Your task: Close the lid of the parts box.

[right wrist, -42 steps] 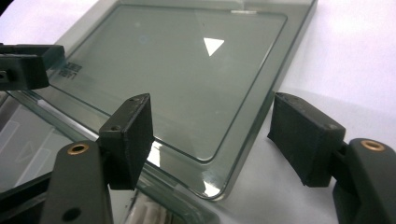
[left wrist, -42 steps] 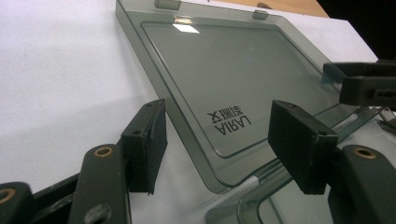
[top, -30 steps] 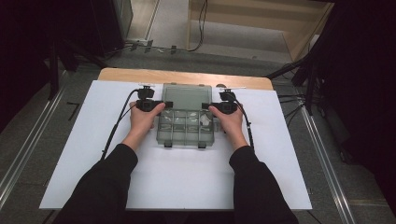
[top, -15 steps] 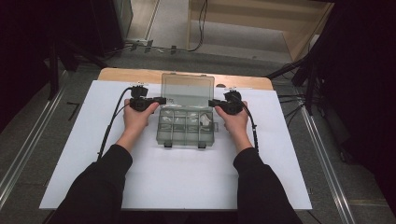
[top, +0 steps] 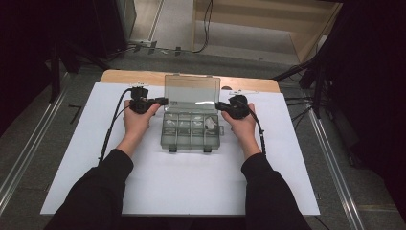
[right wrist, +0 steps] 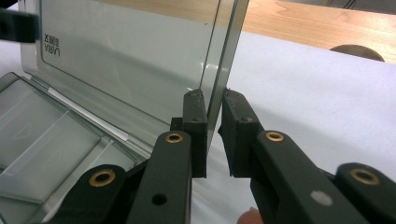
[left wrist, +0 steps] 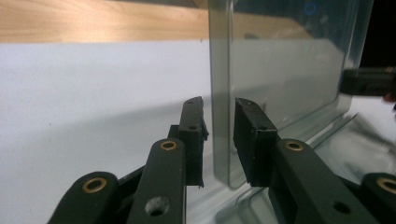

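A clear grey compartment box [top: 190,136] lies on the white sheet with its lid [top: 192,88] standing upright. My left gripper [top: 163,101] is shut on the lid's left edge. In the left gripper view the jaws [left wrist: 218,116] flank the lid [left wrist: 280,70], having just closed on it. My right gripper [top: 220,105] pinches the lid's right edge. The right gripper view has the lid [right wrist: 126,60] between those jaws [right wrist: 214,100], which have just been closing. Each view catches the other gripper's tip: the right gripper [left wrist: 369,81] and the left gripper [right wrist: 16,25].
A white sheet [top: 167,182] covers the wooden table [top: 143,75]. Something small and white [top: 209,125] lies in a right-hand compartment. Cables trail from both grippers. Dark floor, rails and stands surround the table.
The lid has swung up from a low tilt to upright. Both hands shifted a little away from me, to the lid's side edges.
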`<state>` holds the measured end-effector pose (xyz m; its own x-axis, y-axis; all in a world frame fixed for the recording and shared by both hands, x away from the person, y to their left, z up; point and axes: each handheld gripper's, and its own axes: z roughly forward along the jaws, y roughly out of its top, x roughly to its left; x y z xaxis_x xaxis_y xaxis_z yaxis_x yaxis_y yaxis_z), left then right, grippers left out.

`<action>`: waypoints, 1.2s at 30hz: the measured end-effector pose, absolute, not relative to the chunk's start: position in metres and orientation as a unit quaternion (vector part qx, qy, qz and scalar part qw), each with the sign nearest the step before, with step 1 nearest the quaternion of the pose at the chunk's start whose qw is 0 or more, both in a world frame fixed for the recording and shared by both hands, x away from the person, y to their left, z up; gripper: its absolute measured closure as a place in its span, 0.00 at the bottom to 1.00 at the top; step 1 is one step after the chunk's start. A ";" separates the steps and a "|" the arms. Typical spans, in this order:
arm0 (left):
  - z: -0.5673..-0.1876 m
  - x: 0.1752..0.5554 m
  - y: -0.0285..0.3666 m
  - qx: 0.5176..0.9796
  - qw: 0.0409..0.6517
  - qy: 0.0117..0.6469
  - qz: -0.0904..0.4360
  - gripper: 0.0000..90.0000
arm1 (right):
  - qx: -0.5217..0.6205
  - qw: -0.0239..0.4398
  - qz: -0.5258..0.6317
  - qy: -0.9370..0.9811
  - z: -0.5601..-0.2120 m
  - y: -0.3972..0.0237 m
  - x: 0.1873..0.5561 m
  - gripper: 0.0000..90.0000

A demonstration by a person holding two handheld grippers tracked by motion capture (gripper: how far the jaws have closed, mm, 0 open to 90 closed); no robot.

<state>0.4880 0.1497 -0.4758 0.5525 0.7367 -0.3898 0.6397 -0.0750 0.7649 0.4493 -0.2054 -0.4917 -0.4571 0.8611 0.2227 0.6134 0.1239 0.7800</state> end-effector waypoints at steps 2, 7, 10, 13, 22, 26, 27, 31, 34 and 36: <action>-0.469 0.491 0.149 0.731 0.489 0.473 0.056 0.82 | 0.506 0.142 0.433 0.732 -0.491 -0.205 0.449 0.89; -0.461 0.498 0.146 0.723 0.492 0.481 0.063 0.83 | 0.496 0.162 0.431 0.736 -0.491 -0.202 0.446 0.89; -0.461 0.498 0.144 0.729 0.489 0.474 0.071 0.88 | 0.492 0.169 0.428 0.739 -0.491 -0.201 0.445 0.88; -0.461 0.495 0.146 0.731 0.495 0.464 0.074 0.91 | 0.492 0.168 0.426 0.740 -0.491 -0.201 0.446 0.88; -0.461 0.488 0.145 0.735 0.506 0.440 0.103 0.92 | 0.502 0.158 0.434 0.731 -0.469 -0.207 0.455 0.75; -0.461 0.485 0.145 0.731 0.510 0.440 0.107 0.92 | 0.506 0.170 0.435 0.725 -0.455 -0.205 0.459 0.77; -0.461 0.485 0.144 0.731 0.510 0.439 0.108 0.92 | 0.507 0.175 0.436 0.723 -0.452 -0.204 0.460 0.78; -0.462 0.484 0.143 0.729 0.513 0.440 0.111 0.92 | 0.520 0.174 0.442 0.710 -0.446 -0.203 0.463 0.83; -0.462 0.483 0.142 0.731 0.512 0.435 0.115 0.92 | 0.526 0.174 0.436 0.709 -0.446 -0.202 0.464 0.84; -0.462 0.483 0.142 0.731 0.515 0.435 0.112 0.92 | 0.528 0.174 0.437 0.707 -0.447 -0.203 0.464 0.89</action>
